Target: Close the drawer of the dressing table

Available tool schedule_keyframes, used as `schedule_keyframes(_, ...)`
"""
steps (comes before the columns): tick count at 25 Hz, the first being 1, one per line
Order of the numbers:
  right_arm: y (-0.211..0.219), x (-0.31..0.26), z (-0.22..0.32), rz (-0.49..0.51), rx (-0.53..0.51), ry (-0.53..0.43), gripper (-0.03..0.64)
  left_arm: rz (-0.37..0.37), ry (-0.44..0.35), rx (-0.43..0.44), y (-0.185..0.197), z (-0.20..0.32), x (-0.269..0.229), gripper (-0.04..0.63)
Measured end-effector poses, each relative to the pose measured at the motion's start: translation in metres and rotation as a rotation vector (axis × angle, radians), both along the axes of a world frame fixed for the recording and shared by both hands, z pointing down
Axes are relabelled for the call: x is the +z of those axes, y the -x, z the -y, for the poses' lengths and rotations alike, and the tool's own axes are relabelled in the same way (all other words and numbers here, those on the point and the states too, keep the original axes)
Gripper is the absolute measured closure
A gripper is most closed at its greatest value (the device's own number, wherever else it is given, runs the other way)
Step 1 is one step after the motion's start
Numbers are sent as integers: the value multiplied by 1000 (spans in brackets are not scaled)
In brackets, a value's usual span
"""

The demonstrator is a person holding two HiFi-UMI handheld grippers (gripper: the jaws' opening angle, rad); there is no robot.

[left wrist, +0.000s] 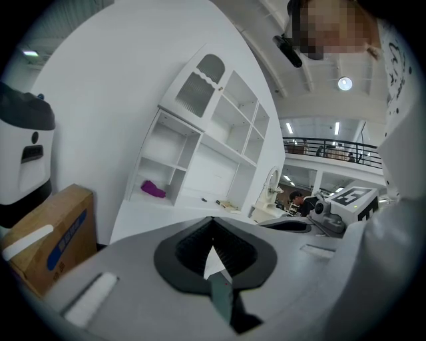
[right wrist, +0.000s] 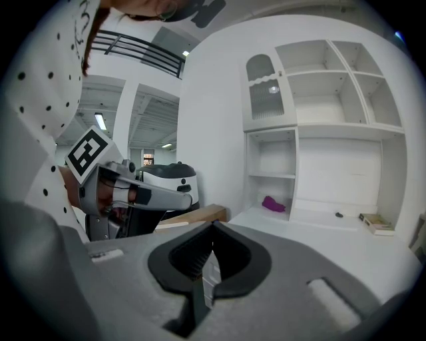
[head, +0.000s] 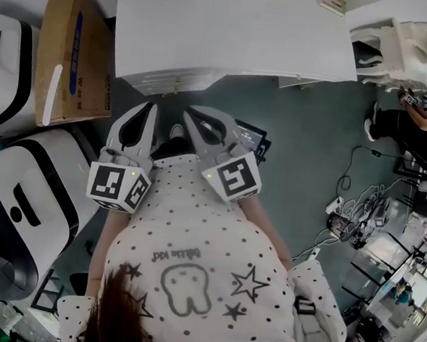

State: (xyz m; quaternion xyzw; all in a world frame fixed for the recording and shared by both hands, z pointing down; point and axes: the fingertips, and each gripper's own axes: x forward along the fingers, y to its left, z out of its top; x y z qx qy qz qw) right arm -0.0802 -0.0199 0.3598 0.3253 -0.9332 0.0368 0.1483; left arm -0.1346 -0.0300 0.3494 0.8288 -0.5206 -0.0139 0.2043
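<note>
The white dressing table (head: 235,26) fills the top of the head view. Its shelved hutch (left wrist: 219,133) shows in the left gripper view and again as the hutch (right wrist: 319,133) in the right gripper view. Under the table's near edge a white drawer front (head: 173,80) juts out slightly. Both grippers are held side by side near the person's chest, pointing at that edge and short of it. The left gripper (head: 146,109) (left wrist: 213,221) is shut with nothing held. The right gripper (head: 192,115) (right wrist: 212,226) also has its tips together and holds nothing.
A cardboard box (head: 70,55) leans left of the table, with white-and-black machines (head: 14,207) beside it. A purple item (right wrist: 273,204) lies in a lower shelf. Cables (head: 360,211) and a seated person (head: 420,126) are on the grey floor at the right.
</note>
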Motion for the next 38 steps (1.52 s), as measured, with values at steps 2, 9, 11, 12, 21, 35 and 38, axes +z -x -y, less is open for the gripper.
schedule_keyframes(2, 0, 0, 0, -5, 3, 5, 617, -1, -1, -1, 0, 0, 0, 594)
schedule_keyframes(9, 0, 0, -1, 2, 11, -5, 617, 1, -3, 4, 2, -1, -1, 595)
schedule_keyframes(11, 0, -1, -1, -5, 12, 2, 617, 3, -2, 6, 2, -1, -1, 594)
schedule_keyframes(12, 0, -1, -1, -6, 12, 3, 617, 3, -3, 5, 2, -1, -1, 595)
schedule_keyframes(21, -6, 2, 5, 2, 8, -3, 616, -3, 2, 2, -4, 5, 1, 594)
schedule_keyframes(35, -6, 4, 5, 4, 2, -11, 617, -18, 6, -10, 0, 6, 0, 594)
schedule_keyframes(38, -7, 3, 5, -3, 9, -7, 616, -16, 4, -2, -2, 7, 0, 594)
